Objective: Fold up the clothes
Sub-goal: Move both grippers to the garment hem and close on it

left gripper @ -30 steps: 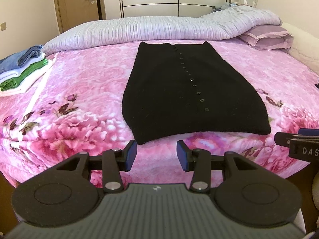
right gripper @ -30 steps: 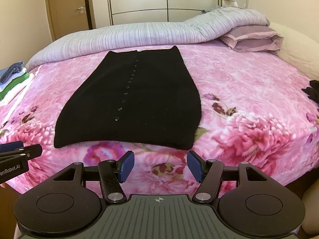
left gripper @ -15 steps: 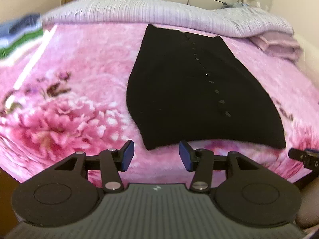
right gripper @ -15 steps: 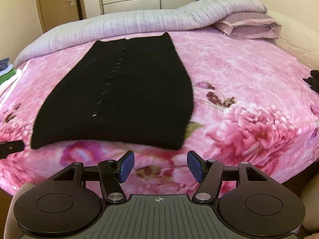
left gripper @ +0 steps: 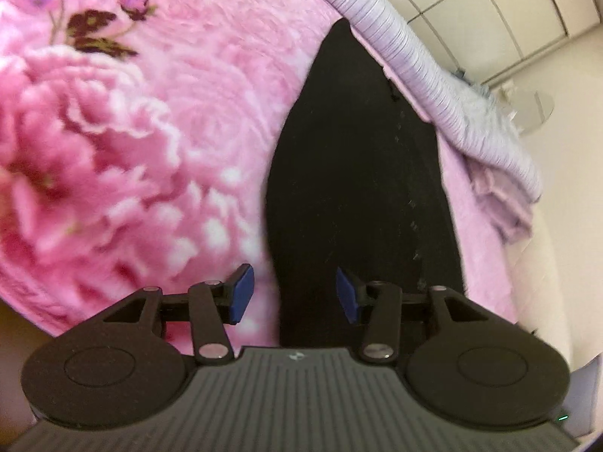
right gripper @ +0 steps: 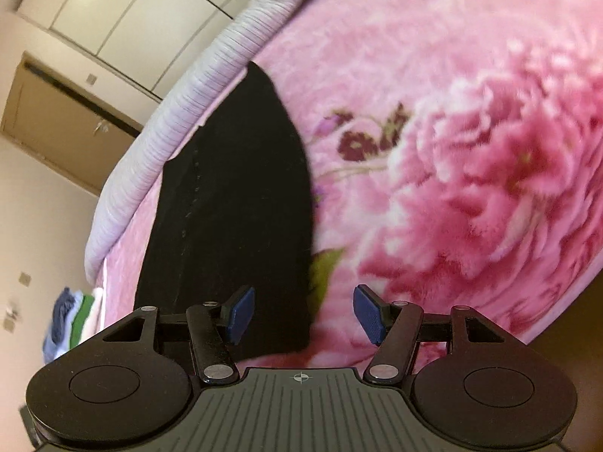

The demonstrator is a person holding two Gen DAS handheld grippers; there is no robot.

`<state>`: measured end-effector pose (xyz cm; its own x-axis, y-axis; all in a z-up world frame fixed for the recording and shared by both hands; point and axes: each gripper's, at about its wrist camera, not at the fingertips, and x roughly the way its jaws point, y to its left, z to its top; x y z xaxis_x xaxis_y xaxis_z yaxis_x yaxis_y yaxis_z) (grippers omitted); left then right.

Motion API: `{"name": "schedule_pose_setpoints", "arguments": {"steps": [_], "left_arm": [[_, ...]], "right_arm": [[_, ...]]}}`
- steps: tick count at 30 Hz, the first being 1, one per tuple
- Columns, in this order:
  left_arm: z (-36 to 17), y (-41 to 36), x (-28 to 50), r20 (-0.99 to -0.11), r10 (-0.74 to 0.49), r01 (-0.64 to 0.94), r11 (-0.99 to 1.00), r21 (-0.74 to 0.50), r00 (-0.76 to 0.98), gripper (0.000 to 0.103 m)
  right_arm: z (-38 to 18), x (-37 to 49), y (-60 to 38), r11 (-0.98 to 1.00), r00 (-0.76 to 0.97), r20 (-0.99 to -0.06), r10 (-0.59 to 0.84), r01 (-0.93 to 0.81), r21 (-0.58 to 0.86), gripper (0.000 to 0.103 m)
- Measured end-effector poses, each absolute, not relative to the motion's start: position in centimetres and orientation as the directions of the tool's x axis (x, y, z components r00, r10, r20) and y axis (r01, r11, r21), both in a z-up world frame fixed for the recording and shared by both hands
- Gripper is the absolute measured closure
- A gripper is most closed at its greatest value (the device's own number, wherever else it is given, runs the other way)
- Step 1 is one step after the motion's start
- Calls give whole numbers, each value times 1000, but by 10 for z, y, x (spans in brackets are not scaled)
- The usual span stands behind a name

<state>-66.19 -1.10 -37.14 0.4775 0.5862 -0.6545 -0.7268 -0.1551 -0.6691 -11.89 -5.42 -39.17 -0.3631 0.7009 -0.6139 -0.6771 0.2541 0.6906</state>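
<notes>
A black buttoned garment (left gripper: pixel 358 188) lies flat on the pink floral bedspread (left gripper: pixel 132 143). In the left wrist view my left gripper (left gripper: pixel 294 293) is open, low over the garment's near left corner, with the cloth edge running between its blue pads. The right wrist view shows the same black garment (right gripper: pixel 233 207) from its other side. My right gripper (right gripper: pixel 303 314) is open and straddles the near right corner; the hem edge passes between its fingers. Nothing is held by either gripper. Both views are tilted and blurred.
A lilac ribbed duvet (left gripper: pixel 414 60) is rolled along the head of the bed, with a lilac pillow (left gripper: pixel 501 203) beside it. Folded clothes (right gripper: pixel 71 316) are stacked at the bed's left side. White wardrobe doors (right gripper: pixel 124 11) and a brown door (right gripper: pixel 64 113) stand behind.
Both grippers have dropped and moved forward to the garment's near corners, each rolling inward so the views tilt. The jaws stay open. The garment has not moved.
</notes>
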Motion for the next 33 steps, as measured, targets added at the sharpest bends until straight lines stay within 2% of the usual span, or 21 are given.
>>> {"name": "schedule_pose_setpoints", "arguments": {"steps": [9, 12, 14, 20, 21, 23, 24, 33], "left_arm": [[-383, 14, -656, -603, 553, -672, -100, -734, 575, 61], [-385, 11, -657, -586, 534, -660, -67, -748, 610, 67], [-387, 6, -659, -569, 526, -647, -47, -761, 632, 68], [-400, 17, -665, -517, 531, -574, -70, -816, 671, 73], [-400, 21, -662, -515, 531, -574, -65, -817, 673, 76], [-400, 27, -656, -538, 521, -595, -70, -801, 663, 93], [-399, 27, -655, -551, 522, -608, -76, -790, 651, 95], [-366, -9, -661, -521, 599, -657, 10, -754, 608, 96]], "right_arm": [[-391, -123, -24, 199, -408, -627, 664, -712, 674, 41], [-391, -124, -24, 137, -459, -610, 646, -716, 684, 42], [-396, -123, -27, 113, -506, -586, 633, -688, 716, 50], [-415, -114, -25, 125, -585, -503, 636, -566, 815, 57], [-416, -116, -21, 121, -589, -495, 638, -559, 821, 64], [-418, -119, -14, 113, -596, -480, 643, -546, 830, 74], [-416, -119, -16, 110, -593, -477, 648, -547, 830, 82], [-396, -114, -42, 83, -567, -448, 691, -554, 829, 92]]}}
